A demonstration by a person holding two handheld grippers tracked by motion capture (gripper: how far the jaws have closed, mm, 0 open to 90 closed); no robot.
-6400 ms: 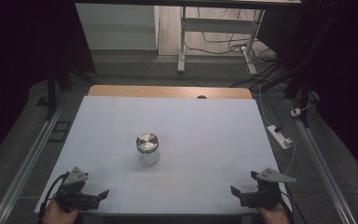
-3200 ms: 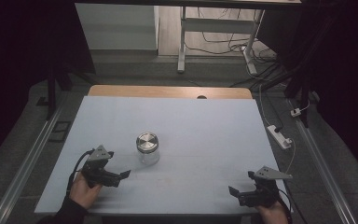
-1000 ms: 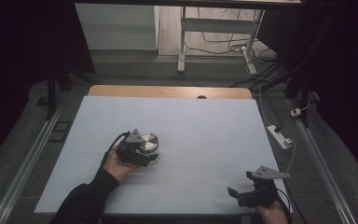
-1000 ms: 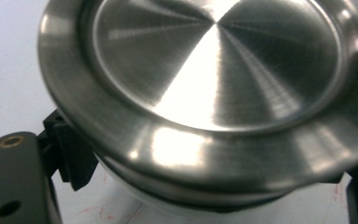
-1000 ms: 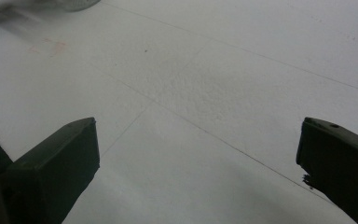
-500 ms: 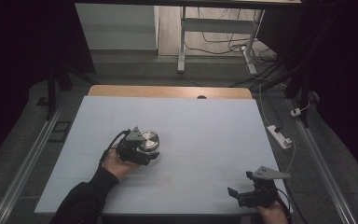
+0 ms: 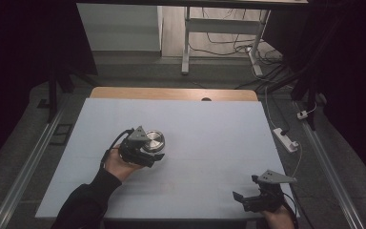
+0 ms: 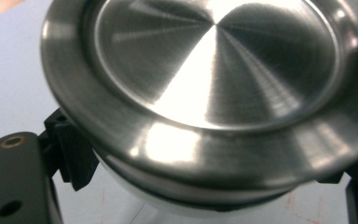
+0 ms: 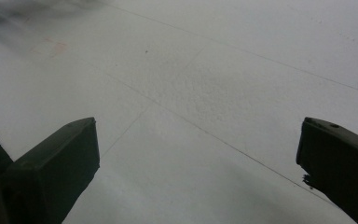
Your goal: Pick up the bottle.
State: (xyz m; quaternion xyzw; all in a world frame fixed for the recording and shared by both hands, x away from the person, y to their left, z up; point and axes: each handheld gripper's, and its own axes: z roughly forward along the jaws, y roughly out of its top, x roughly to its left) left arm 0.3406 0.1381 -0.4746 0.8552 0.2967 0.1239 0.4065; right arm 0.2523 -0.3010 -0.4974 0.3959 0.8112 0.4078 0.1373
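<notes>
Left gripper [image 7: 145, 153] clamped on a jar [image 7: 152, 142]; right gripper [image 7: 259, 198] idle with jaws wide apart.

No readable writing anywhere. The left gripper view shows the jar's brushed-steel lid [image 8: 214, 70] and clear body pinched below its rim; from above it sits left of centre on the pale table [image 7: 209, 129].

dark room, grey floor [image 7: 209, 71], white desk frame [image 7: 187, 38], tangled floor cables [image 7: 228, 45]
</notes>
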